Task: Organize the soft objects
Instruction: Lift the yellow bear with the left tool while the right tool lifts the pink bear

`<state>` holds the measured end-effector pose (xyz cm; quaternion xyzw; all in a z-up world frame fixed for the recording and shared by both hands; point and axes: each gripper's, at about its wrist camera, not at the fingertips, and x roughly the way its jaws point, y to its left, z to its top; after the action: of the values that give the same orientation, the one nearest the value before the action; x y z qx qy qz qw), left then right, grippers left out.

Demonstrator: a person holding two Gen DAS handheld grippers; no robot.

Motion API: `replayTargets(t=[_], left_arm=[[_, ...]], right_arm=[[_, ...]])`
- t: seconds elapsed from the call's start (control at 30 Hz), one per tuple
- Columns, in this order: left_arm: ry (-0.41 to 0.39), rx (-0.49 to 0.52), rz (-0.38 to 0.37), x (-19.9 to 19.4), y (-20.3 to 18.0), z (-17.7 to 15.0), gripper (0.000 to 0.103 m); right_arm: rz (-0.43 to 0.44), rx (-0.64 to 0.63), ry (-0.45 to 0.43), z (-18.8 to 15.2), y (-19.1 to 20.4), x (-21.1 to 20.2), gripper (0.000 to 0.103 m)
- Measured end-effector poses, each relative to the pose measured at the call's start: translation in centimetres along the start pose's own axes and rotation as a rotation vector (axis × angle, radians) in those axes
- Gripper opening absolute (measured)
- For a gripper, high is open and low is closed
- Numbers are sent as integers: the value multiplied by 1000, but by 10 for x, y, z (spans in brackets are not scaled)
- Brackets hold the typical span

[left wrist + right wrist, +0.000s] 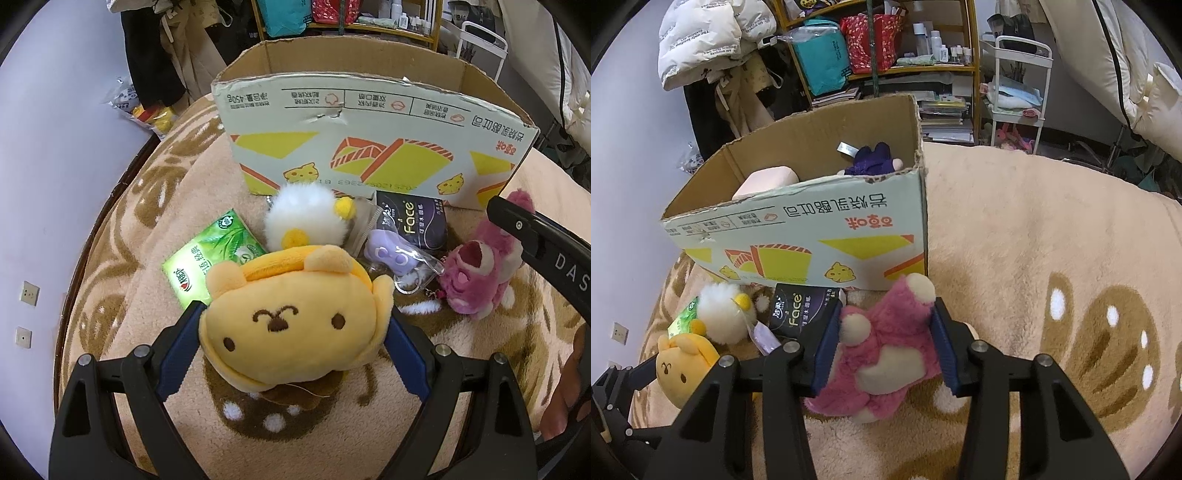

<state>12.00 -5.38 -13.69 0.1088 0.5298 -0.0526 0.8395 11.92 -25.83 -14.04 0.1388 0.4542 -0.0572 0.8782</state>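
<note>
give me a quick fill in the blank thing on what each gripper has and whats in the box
1. The left gripper is shut on the ____ bear plush.
2. The right gripper is shut on the ____ bear plush.
3. A purple plush already lies inside the cardboard ____.
4. The green tissue pack lies on the ____, outside the box.

Missing words: yellow; pink; box; blanket

A home bedroom: fleece blanket [1034, 229], cluttered shelf [886, 55], hanging coats [713, 40].
</note>
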Motion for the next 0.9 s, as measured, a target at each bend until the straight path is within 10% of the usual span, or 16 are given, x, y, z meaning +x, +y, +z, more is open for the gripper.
replayTargets(t=[0.37, 0.9], left_arm=[[-60, -33, 5, -16, 9, 0, 91], [-391, -48, 62, -83, 15, 1, 91]], right_arm=[[-14, -17, -64, 0, 3, -22, 46], [-4, -89, -270, 14, 18, -91, 46]])
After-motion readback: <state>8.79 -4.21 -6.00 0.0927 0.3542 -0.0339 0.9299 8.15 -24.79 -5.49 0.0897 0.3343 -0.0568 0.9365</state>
